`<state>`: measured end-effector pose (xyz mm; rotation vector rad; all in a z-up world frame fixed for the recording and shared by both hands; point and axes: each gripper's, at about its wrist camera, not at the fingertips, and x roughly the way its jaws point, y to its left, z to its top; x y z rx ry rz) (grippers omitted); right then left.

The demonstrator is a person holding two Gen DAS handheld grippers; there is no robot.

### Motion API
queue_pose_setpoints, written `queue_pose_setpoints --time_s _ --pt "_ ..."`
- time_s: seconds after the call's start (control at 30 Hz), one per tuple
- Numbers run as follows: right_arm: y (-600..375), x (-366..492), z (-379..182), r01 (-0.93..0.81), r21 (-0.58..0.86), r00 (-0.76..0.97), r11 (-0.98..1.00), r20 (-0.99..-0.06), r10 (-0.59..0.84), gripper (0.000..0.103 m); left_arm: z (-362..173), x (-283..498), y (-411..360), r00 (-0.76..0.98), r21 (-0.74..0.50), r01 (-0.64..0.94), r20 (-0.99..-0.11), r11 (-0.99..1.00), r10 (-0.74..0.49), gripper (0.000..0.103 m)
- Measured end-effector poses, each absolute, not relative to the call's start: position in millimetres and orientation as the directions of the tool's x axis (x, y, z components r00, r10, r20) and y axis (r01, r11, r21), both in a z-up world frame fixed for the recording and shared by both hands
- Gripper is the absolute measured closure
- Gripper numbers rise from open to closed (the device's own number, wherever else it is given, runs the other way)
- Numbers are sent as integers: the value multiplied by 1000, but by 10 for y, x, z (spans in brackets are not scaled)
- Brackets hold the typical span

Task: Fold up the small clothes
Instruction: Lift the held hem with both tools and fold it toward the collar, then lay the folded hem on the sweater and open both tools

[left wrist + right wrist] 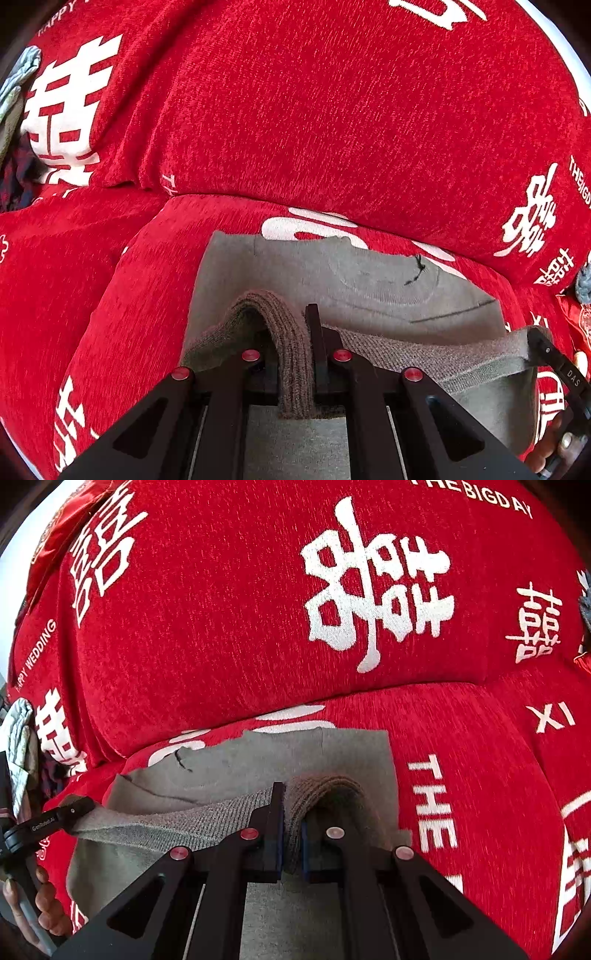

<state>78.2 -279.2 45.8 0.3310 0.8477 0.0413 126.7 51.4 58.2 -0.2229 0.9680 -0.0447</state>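
Garment: a small grey sweatshirt lies flat on the red seat cushion in front of me, its smooth side up, with a curved seam line and a loose dark thread near the far edge.
Hem: the ribbed band is a darker brown-grey knit; it is lifted off the rest of the cloth and stretched between my two grippers.
Left gripper: my fingers are clamped on the band's left end, which humps over them in a thick fold.
Right gripper: my blue-padded fingers pinch the band's right end, bunched upright between them.
Sofa cover: red chenille with white double-happiness characters and "HAPPY WEDDING" and "THE BIGDAY" lettering, covering seat and backrest.
Far left: a crumpled pale grey cloth lies against the backrest.
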Motion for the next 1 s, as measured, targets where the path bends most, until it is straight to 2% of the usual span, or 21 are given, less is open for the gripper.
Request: queue_pose_setpoints --time_s 0.33,0.63,0.7,0.73,0.8,0.87,0.9,0.93,1.0 --pt "-2806 1159 351 113 281 637 953 -757 148 96 464 1678 448 531 -175 -61 -839 983 -116 93" --pt "-2822 1437 58 155 271 581 950 -803 134 96 97 1943 434 448 -169 -63 -885 984 -124 92" --pt "-2835 1454 -11 162 272 572 948 -809 135 96 47 1974 454 437 -183 -70 -889 981 -135 90" --pt "-2842 1459 -34 164 274 569 948 -811 136 96 28 1986 464 432 -190 -74 -891 979 -140 83" --pt "-2858 1470 -86 171 281 561 944 -816 141 96 -4 1997 487 432 -214 -75 -887 974 -162 77" --pt "-2881 1486 -141 183 298 549 937 -822 154 95 -29 2007 492 431 -239 -71 -883 968 -186 64" --pt "-2891 1494 -165 190 308 545 932 -823 161 94 -48 2016 491 424 -276 -62 -877 959 -225 34" --pt "-2901 1500 -185 194 314 541 929 -825 166 94 -51 2013 490 430 -311 -53 -864 949 -260 13" --pt "-2910 1506 -208 193 320 539 927 -825 172 93 -26 1985 448 468 -303 -52 -849 952 -245 10"
